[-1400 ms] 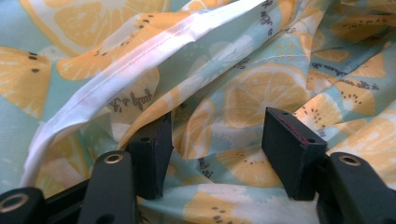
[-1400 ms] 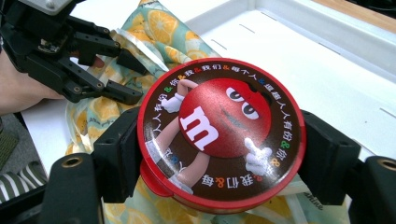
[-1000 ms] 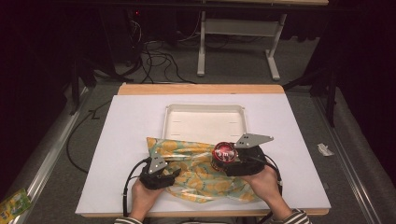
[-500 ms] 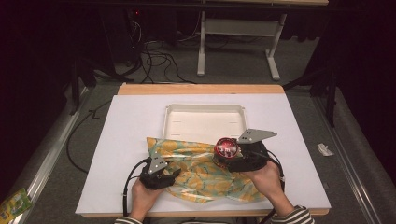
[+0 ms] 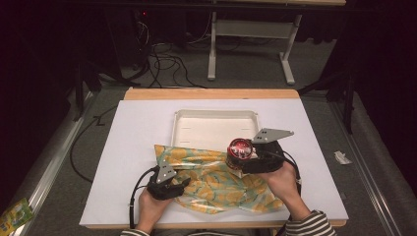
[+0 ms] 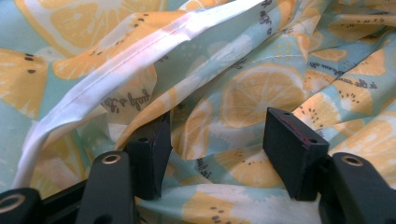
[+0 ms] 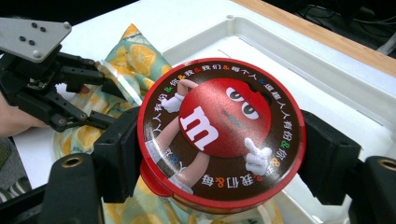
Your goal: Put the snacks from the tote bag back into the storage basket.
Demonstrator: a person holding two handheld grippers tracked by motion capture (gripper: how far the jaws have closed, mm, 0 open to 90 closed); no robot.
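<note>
Red candy tin (image 7: pixel 222 135) sits clamped between the right gripper (image 7: pixel 219 154) jaws

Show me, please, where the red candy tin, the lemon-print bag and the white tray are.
red candy tin (image 7: pixel 222 135), right gripper view, middle of its lid.
lemon-print bag (image 5: pixel 216 184), high view, middle of the crumpled film.
white tray (image 5: pixel 206 130), high view, bare floor.

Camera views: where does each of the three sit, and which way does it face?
High view: above the table's near edge, facing forward and down; both forearms, left hand-held gripper, white plastic tray.
Left gripper view: rides that gripper, open jaws over the lemon-print cloth bag.
Right gripper view: right hand-held gripper clamps the round red candy tin.
Shared: all show the bag.
</note>
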